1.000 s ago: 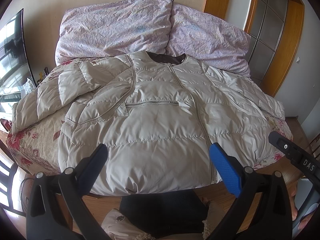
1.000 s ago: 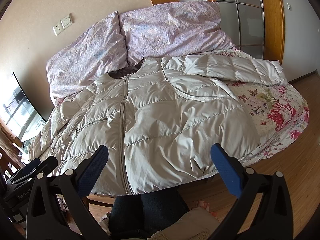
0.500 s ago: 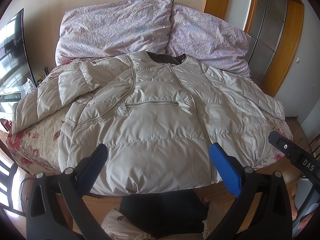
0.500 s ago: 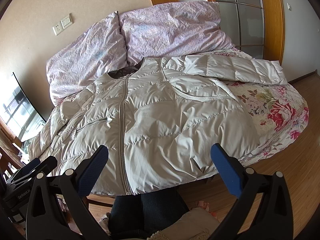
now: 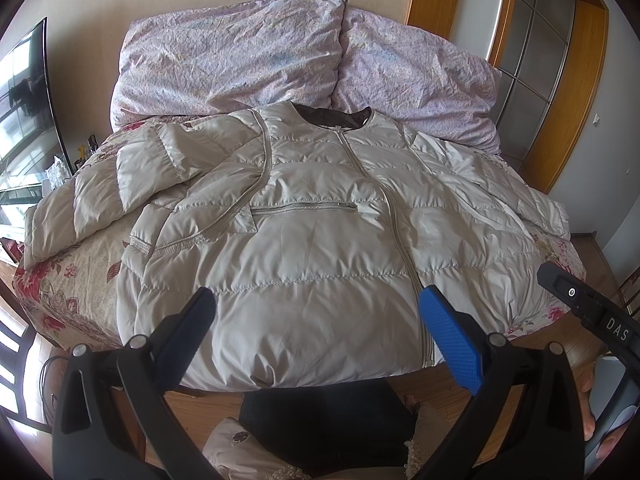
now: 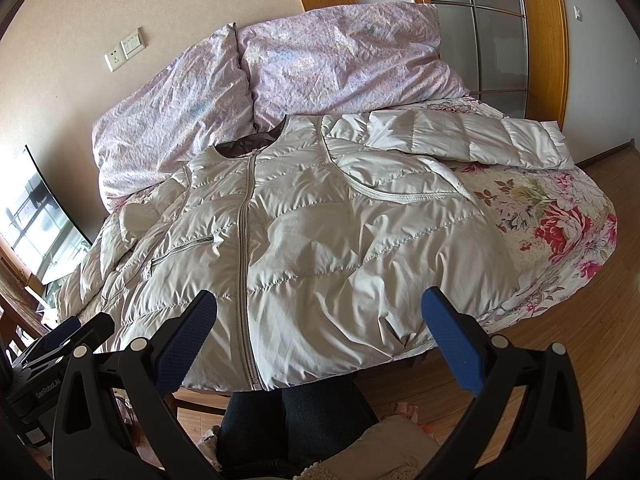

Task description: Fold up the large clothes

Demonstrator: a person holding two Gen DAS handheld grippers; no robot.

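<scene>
I noted the pale beige quilted down jacket [image 5: 320, 240] lying front-up and zipped across the bed with the pink floral bedspread [image 6: 560, 224], its collar toward the two crumpled lilac pillows [image 5: 240, 56] at the wall and its hem hanging just over the near edge. One sleeve lay spread out sideways over the bedspread [image 6: 480, 140]; the other [image 5: 100, 196] angled off toward the opposite edge. I recorded the left gripper [image 5: 318, 332] held above the hem, its blue-padded fingers [image 5: 452, 340] spread wide and touching nothing. The right gripper [image 6: 320, 332] hung likewise over the hem beside the zipper [image 6: 242, 240], fingers [image 6: 452, 340] wide apart, clear of the fabric. Wooden floor [image 6: 592, 352] showed beside the bed.
</scene>
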